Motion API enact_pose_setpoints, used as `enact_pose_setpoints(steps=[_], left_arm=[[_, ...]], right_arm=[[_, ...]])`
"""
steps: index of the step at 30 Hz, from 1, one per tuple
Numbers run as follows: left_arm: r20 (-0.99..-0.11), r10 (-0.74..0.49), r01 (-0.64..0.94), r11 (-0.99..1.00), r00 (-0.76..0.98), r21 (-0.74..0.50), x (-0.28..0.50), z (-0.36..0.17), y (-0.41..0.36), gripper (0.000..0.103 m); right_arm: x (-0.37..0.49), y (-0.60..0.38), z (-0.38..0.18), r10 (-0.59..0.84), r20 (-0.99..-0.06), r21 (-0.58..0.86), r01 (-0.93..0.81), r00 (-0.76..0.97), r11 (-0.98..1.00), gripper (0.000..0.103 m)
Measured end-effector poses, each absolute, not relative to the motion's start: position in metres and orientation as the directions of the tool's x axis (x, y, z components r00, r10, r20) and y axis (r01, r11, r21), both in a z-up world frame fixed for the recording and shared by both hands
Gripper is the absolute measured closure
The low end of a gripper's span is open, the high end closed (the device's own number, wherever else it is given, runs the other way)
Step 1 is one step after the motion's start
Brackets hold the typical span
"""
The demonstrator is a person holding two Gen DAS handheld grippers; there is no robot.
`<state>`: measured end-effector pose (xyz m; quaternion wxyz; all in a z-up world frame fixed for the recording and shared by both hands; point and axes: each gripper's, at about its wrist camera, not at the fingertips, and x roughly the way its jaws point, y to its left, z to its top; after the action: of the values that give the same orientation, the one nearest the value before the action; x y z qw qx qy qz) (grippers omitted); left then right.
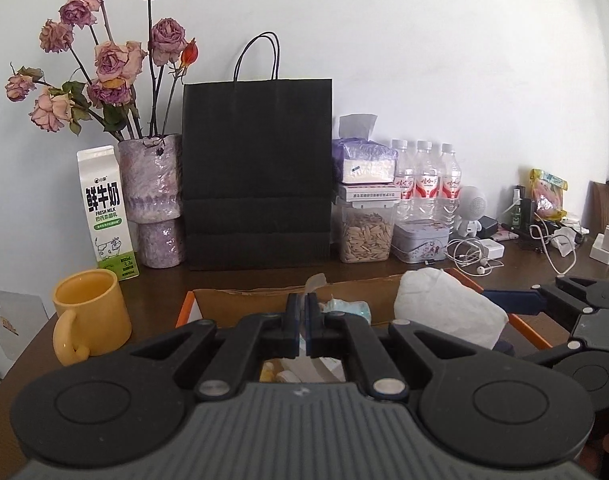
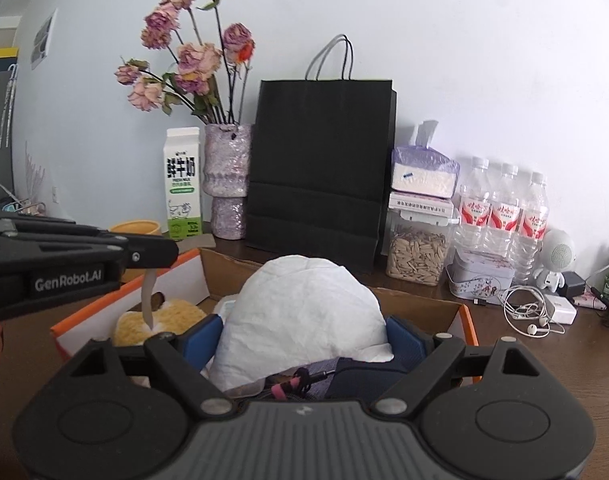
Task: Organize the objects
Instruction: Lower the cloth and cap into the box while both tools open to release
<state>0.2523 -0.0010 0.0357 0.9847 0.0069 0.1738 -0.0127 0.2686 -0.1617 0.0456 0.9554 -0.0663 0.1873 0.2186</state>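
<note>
Over on the left, the left gripper [image 1: 303, 322] has its jaws pressed together on a thin pale strip [image 2: 148, 300] (tape or film, I cannot tell which) that hangs down above the yellow plush thing [image 2: 160, 320] in the orange-edged cardboard box [image 2: 462, 316]. Further right, the right gripper [image 2: 304, 344] stands spread wide around a white crumpled bundle [image 2: 300, 312], its blue pads touching both sides, just above the box on the brown table [image 2: 544, 368]. Behind, from left to right, stand a yellow mug [image 1: 90, 312], a milk carton [image 1: 106, 212], a vase of dried roses [image 1: 154, 196], a black paper bag [image 1: 258, 176] and three water bottles [image 1: 424, 176].
</note>
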Motion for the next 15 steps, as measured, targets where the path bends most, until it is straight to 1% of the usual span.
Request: enact_pose_setpoints(steps=[3, 8, 12, 13, 15], left_arm=[[-0.346, -0.019, 0.018, 1.0, 0.938, -0.005, 0.264, 0.032, 0.004, 0.1], [-0.392, -0.014, 0.01, 1.0, 0.92, -0.012, 0.275, 0.02, 0.009, 0.1], [-0.397, -0.012, 0.012, 1.0, 0.918, -0.004, 0.275, 0.017, 0.007, 0.1], [-0.395, -0.012, 0.013, 1.0, 0.919, -0.003, 0.274, 0.017, 0.007, 0.1], [-0.393, -0.007, 0.003, 1.0, 0.919, -0.01, 0.272, 0.017, 0.006, 0.097]], right_arm=[[0.281, -0.162, 0.038, 0.379, -0.401, -0.036, -0.428, 0.834, 0.903, 0.015], [0.289, -0.163, 0.026, 0.378, -0.422, -0.026, -0.428, 0.824, 0.903, 0.015], [0.289, -0.164, 0.022, 0.375, -0.429, -0.025, -0.426, 0.822, 0.904, 0.015], [0.289, -0.164, 0.023, 0.375, -0.429, -0.026, -0.426, 0.822, 0.905, 0.014], [0.287, -0.165, 0.023, 0.372, -0.424, -0.029, -0.422, 0.826, 0.906, 0.006]])
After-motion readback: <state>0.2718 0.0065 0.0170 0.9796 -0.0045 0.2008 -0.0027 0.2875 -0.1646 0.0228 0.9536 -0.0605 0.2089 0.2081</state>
